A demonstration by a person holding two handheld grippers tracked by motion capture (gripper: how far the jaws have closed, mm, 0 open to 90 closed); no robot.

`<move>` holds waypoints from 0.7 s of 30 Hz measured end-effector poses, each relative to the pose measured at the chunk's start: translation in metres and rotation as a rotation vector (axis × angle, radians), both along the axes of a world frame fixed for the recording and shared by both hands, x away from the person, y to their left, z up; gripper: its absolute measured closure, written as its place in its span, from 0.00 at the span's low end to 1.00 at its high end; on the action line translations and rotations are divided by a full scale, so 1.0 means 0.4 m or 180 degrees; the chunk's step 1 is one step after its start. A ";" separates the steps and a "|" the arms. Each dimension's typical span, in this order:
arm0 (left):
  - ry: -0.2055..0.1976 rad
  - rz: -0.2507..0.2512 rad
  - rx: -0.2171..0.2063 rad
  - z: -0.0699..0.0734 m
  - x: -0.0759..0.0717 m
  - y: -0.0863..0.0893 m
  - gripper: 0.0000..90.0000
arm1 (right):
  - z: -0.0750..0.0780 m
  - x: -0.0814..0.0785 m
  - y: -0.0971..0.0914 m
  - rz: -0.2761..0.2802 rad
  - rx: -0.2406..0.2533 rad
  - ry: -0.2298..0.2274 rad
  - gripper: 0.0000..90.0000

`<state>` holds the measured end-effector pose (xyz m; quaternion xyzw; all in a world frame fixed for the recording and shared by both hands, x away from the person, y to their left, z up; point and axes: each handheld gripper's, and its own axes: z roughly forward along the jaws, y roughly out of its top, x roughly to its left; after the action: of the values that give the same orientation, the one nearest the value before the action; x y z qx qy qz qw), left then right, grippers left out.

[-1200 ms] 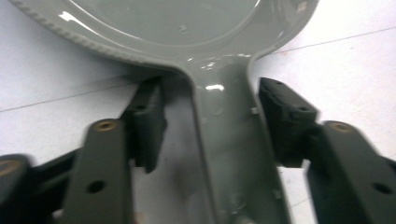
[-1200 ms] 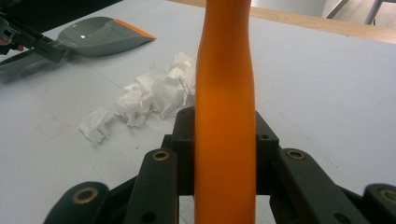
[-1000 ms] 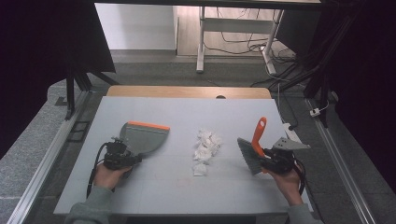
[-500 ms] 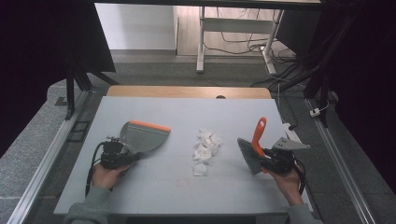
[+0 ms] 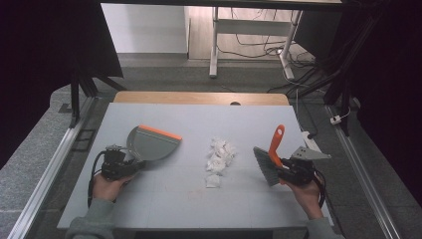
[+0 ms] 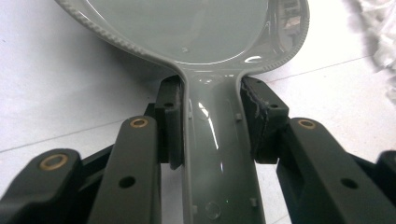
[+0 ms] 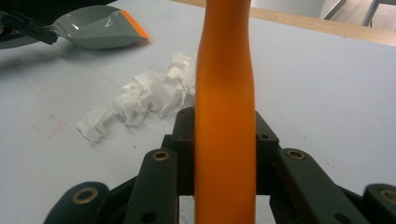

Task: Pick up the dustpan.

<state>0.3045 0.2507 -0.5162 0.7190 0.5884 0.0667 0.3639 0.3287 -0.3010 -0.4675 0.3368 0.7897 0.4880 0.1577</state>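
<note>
Table [image 5: 149, 199], pale grey, occupies the middle of the high view, with a wooden strip [image 5: 199, 97] along its far edge. At lower left of the frame the left gripper [image 5: 130, 162] is clenched on the handle of a grey dustpan [image 5: 152, 145], whose orange lip faces the upper right and whose pan lies flat on the surface. At centre lies a heap of crumpled white paper [image 5: 218, 160], well apart from the dustpan. At lower right the right gripper [image 5: 282, 168] grasps the orange handle of a hand brush [image 5: 268, 162]; the grey bristles point toward the paper heap and stand near it without touching, and the handle rises toward the upper part of the frame.

Left gripper view: the two black jaws rise from the bottom edge and press on either side of the glossy grey dustpan [image 6: 196, 28] handle, just below where it widens into the pan. A fringe of the crumpled white paper [image 6: 380, 32] shows at the upper right corner.

Right gripper view: the jaws clamp the orange brush handle [image 7: 225, 107], which runs upright through the centre of the frame. The crumpled white paper [image 7: 144, 95] lies at middle left, and the dustpan [image 7: 100, 27] rests at upper left, held by the left gripper [image 7: 44, 31].
</note>
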 end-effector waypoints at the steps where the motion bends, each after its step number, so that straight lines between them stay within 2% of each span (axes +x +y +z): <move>1: -0.0027 -0.0011 -0.0011 0.002 -0.002 0.004 0.68 | 0.000 0.000 0.000 0.0000 0.0000 0.0000 0.78; 5: -0.0123 -0.0023 -0.0052 0.010 -0.011 0.018 0.68 | 0.002 -0.001 -0.001 -0.0004 0.0004 -0.0013 0.78; 14: -0.0368 -0.0164 -0.0102 0.029 -0.035 0.046 0.68 | 0.003 -0.001 -0.004 -0.0004 0.0024 -0.0022 0.78; 17: -0.0408 -0.0197 -0.0109 0.034 -0.041 0.052 0.68 | 0.003 -0.001 -0.004 -0.0008 0.0022 -0.0025 0.78; 21: -0.0498 -0.0295 -0.0177 0.041 -0.049 0.057 0.68 | 0.004 -0.001 -0.005 -0.0019 0.0026 -0.0030 0.78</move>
<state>0.2849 0.2736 -0.4999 0.7277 0.5259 0.0895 0.4312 0.3283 -0.3029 -0.4659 0.3375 0.7859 0.4923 0.1614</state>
